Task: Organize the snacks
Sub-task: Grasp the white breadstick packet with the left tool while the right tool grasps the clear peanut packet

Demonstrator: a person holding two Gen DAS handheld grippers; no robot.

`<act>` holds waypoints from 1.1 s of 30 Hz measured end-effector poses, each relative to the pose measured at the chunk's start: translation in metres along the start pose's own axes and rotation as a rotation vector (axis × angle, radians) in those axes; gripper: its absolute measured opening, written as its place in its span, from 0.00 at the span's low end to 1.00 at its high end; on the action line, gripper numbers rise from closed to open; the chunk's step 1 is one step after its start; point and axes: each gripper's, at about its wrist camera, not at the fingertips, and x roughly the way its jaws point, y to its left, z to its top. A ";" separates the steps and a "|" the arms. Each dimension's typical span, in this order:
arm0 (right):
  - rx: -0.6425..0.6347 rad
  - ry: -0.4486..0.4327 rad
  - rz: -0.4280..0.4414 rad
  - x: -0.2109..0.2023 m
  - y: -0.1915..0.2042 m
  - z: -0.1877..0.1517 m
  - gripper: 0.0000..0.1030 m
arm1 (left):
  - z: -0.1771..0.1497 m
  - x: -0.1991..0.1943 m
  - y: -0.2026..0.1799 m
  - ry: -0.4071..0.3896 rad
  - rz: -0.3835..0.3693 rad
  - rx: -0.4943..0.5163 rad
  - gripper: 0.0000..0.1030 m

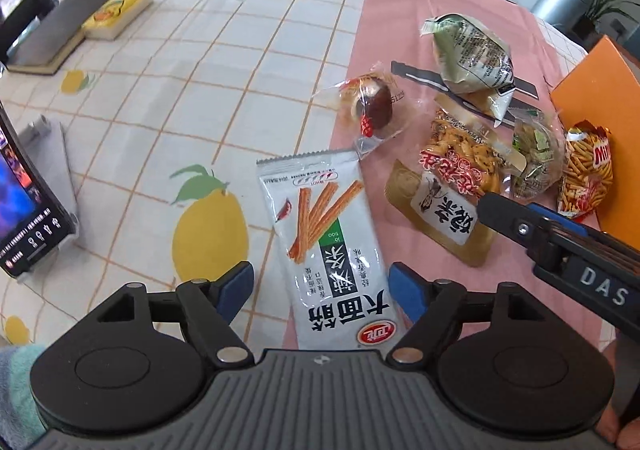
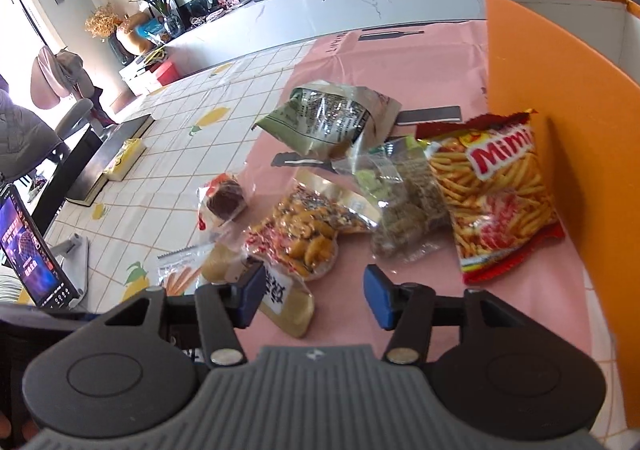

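Note:
Several snack packs lie on the table. A white spicy-stick packet [image 1: 328, 250] lies between the open fingers of my left gripper [image 1: 322, 286], which does not grip it. Further right lie a gold cracker bag [image 1: 456, 185], a clear pack with a dark egg [image 1: 370, 105], a green pouch [image 1: 472, 49], a small green-candy bag [image 1: 534, 157] and a red Mimi chip bag [image 1: 586, 169]. My right gripper [image 2: 312, 300] is open and empty, hovering over the gold cracker bag [image 2: 304, 234], with the Mimi bag [image 2: 500, 193] and green pouch [image 2: 328, 117] beyond. An orange box [image 2: 552, 97] stands at the right.
A phone on a stand [image 1: 24, 189] is at the left. A grey book [image 1: 68, 21] and a yellow box [image 1: 120, 9] lie at the far left. A pink cloth [image 1: 400, 9] covers the right of the lemon-print tablecloth [image 1: 180, 89]. The right gripper's arm [image 1: 560, 234] crosses the left wrist view.

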 end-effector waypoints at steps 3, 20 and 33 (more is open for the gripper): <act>0.029 0.008 0.008 0.010 -0.001 0.003 0.55 | 0.001 0.002 -0.004 -0.009 0.022 0.004 0.91; -0.083 -0.033 -0.007 0.028 0.014 0.002 0.41 | -0.001 0.003 -0.023 -0.068 0.069 0.110 0.68; -0.185 -0.038 -0.053 -0.007 0.015 -0.011 0.37 | -0.005 -0.003 -0.017 -0.082 0.018 0.085 0.57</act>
